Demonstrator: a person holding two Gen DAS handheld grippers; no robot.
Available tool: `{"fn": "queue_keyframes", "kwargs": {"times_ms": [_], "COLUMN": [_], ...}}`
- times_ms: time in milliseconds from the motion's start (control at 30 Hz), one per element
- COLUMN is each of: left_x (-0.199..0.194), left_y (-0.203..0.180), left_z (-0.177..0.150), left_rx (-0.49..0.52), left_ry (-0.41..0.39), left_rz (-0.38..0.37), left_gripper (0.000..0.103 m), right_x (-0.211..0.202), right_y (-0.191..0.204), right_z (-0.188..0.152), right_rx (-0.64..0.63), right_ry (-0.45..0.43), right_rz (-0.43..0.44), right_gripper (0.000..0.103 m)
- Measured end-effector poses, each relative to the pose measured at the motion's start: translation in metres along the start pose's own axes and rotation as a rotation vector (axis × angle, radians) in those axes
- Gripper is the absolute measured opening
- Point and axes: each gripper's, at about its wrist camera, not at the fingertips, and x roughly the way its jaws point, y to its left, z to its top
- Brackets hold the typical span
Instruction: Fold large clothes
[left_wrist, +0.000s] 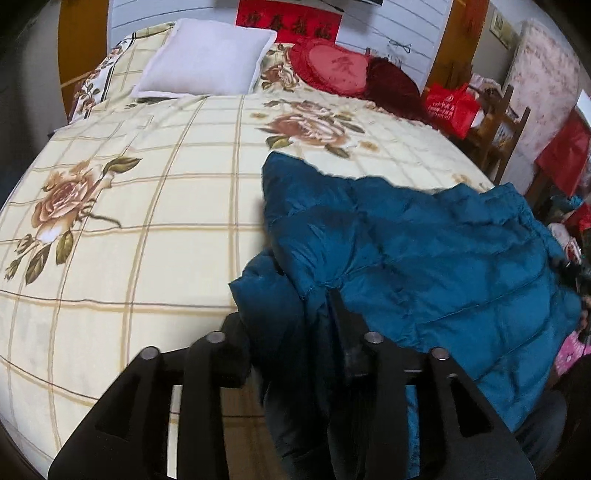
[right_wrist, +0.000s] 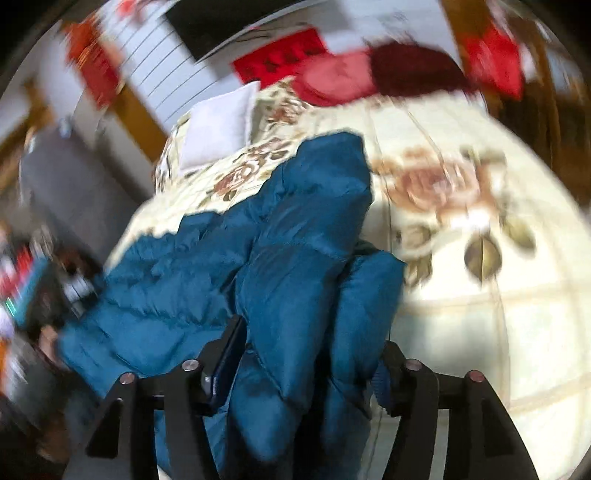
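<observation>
A teal quilted jacket lies crumpled on the bed, toward its near edge, spread over a cream bedspread printed with a grid and large roses. The left gripper has its jaws apart with a thick fold of the jacket's edge bunched between them; the fabric hides much of the left finger, and I cannot tell whether the pads press on it. The right gripper also stands with jaws apart, puffy folds of the jacket filling the gap and draping over the fingers toward the camera; that view is blurred, so contact at the pads is unclear. At the head of the bed a white pillow rests toward one corner, and a red round cushion with a dark red cushion beside it sits toward the other. Past the bed's far side stand a red bag and a wooden chair; a red banner hangs on the wall behind.
</observation>
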Motion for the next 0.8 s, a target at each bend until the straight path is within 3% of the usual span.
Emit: {"fn": "queue_keyframes", "kwargs": {"times_ms": [100,267,333,400,467,533,667,733,800], "left_x": [-0.005,-0.035,-0.051,-0.054,-0.047,-0.035,0.0,0.02,0.027], "left_y": [0.016,0.041,0.027,0.005,-0.026,-0.052,-0.074,-0.07,-0.065], "left_z": [-0.003,0.005,0.012,0.018,0.021,0.019,0.004,-0.008,-0.015], "left_rx": [-0.04,-0.135,-0.134,-0.086,-0.041,-0.023,-0.016,-0.065,-0.099], "left_ry": [-0.005,-0.086,-0.137,-0.14,-0.113,-0.086,-0.032,0.015,0.001], "left_rz": [0.015,0.07,0.063,0.059,0.072,0.066,0.141,0.168,0.182], "left_gripper": [0.054,0.054,0.055,0.055,0.055,0.055,0.055,0.055,0.057], "right_x": [-0.02,-0.059,-0.064,-0.063,-0.055,-0.043,0.008,0.029,0.048], "right_y": [-0.019,-0.001,0.02,0.047,0.081,0.099,0.112,0.101,0.086], "right_z": [0.0,0.001,0.002,0.001,0.004,0.002,-0.008,-0.021,-0.033], "right_rx": [0.119,0.103,0.05,-0.005,-0.057,-0.088,-0.117,-0.105,-0.077], "right_ry": [-0.031,-0.104,-0.117,-0.135,-0.17,-0.184,-0.064,0.001,0.053], "right_rz": [0.015,-0.109,-0.136,-0.174,-0.252,-0.3,-0.379,-0.401,-0.432], "right_gripper": [0.066,0.067,0.07,0.09,0.099,0.099,0.099,0.099,0.103]}}
